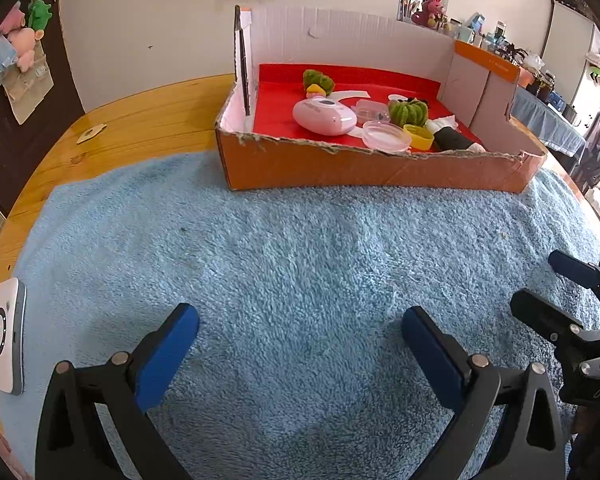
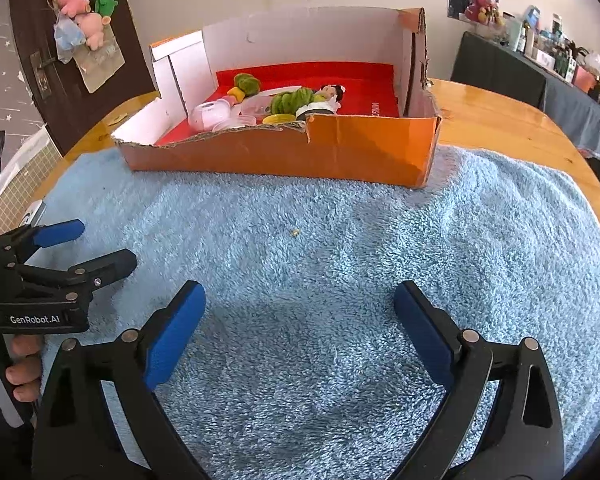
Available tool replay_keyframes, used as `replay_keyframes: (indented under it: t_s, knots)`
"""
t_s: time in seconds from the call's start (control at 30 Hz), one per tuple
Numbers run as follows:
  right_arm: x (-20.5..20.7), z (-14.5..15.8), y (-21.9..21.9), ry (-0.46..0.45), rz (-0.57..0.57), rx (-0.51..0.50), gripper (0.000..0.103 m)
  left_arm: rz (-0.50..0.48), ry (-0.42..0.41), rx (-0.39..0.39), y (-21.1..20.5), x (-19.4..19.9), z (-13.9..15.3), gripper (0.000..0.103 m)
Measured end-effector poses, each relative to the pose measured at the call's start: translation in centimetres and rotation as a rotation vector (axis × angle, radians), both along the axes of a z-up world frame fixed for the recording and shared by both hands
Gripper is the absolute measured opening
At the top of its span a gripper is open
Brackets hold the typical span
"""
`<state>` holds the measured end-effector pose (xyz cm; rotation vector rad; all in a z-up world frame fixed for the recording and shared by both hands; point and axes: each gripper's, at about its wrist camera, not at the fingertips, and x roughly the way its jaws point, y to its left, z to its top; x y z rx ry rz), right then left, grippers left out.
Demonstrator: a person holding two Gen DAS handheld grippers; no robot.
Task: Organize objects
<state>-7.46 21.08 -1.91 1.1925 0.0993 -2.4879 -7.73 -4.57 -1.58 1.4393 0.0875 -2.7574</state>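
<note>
Left wrist view shows the left tool (image 1: 300,336) with its jaws apart over the blue towel (image 1: 300,240), nothing between them; the right tool (image 2: 300,312) is spread wide and empty too. Every small item sits in the orange cardboard box (image 1: 380,168) at the tabletop's far side: a pink oval device (image 1: 324,116), smooth and likely slippery, best taken across its narrow middle; a soft green plush (image 1: 407,113); a light clear lid (image 1: 386,135).

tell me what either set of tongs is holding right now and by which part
Nothing: left tongs and right tongs are open over the blue towel.
</note>
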Motion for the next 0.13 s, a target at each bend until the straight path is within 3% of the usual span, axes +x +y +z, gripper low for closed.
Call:
replay_keyframes:
  t_s: [0.13]
  knots:
    - [0.02, 0.01, 0.04, 0.000, 0.002, 0.007, 0.098, 0.000, 0.000, 0.000, 0.02, -0.03, 0.01, 0.103]
